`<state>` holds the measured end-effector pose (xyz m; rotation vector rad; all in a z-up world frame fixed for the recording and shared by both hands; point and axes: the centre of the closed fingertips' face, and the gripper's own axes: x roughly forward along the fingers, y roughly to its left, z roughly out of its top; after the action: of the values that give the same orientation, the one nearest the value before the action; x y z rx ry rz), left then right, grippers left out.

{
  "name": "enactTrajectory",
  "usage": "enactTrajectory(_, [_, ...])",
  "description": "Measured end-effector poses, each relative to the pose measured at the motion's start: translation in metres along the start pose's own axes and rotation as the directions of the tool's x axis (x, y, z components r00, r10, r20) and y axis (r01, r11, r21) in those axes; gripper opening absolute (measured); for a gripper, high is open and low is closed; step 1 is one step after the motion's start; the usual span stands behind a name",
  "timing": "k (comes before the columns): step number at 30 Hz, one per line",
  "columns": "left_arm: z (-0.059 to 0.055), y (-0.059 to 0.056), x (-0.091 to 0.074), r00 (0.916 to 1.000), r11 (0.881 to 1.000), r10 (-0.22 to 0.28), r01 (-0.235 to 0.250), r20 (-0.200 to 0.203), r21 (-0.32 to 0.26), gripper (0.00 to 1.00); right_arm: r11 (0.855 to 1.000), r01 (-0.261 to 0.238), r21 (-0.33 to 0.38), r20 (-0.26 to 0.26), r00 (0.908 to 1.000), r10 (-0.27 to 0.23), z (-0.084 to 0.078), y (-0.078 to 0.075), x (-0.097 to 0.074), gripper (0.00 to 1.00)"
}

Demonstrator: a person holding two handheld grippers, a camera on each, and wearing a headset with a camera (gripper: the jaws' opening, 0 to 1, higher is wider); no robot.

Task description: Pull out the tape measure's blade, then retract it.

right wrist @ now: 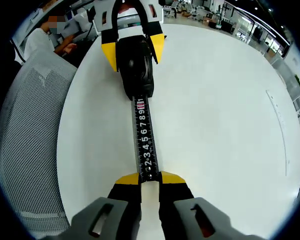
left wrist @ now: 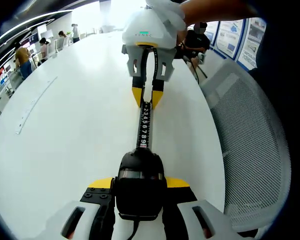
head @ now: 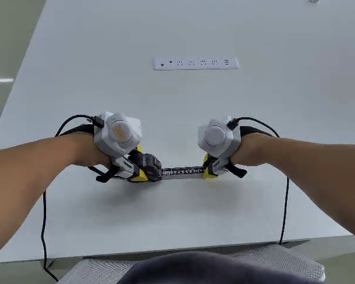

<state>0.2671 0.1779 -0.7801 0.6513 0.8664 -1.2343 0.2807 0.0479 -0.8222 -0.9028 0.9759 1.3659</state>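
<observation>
Across the near half of the white desk (head: 165,35), both my forearms (head: 29,171) reach in, one from each side. Grey mesh chair (head: 272,255) sits at the near edge, below my arms. White power strip (head: 196,63) lies flat farther back on the desk, well apart from the work.

Left tool (left wrist: 140,183): jaws closed against both sides of the black tape measure (left wrist: 139,200), yellow tips hugging its case. The case sits low at the desk surface; cannot tell whether it touches.

Right tool (right wrist: 150,178): jaws pressed together on the free end of the blade (right wrist: 144,140), pinching it right at the tip.

Both tools face each other, near together, roughly level, left tool to the left in the head view. Blade runs straight between them, close over the desk. A short length is out: dark strip, pale numerals, readable up to 9 in the left gripper view and the right gripper view.

Black cables (head: 45,225) trail from the tools along the desk and drop over its near edge.
</observation>
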Motion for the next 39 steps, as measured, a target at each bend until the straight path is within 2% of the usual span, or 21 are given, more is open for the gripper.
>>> enactTrajectory(39, [0.000, -0.001, -0.002, 1.0000, 1.000, 0.002, -0.002, 0.007, -0.005, 0.33, 1.000, 0.009, 0.018, -0.015, 0.9998, -0.009, -0.025, -0.001, -0.010, 0.11])
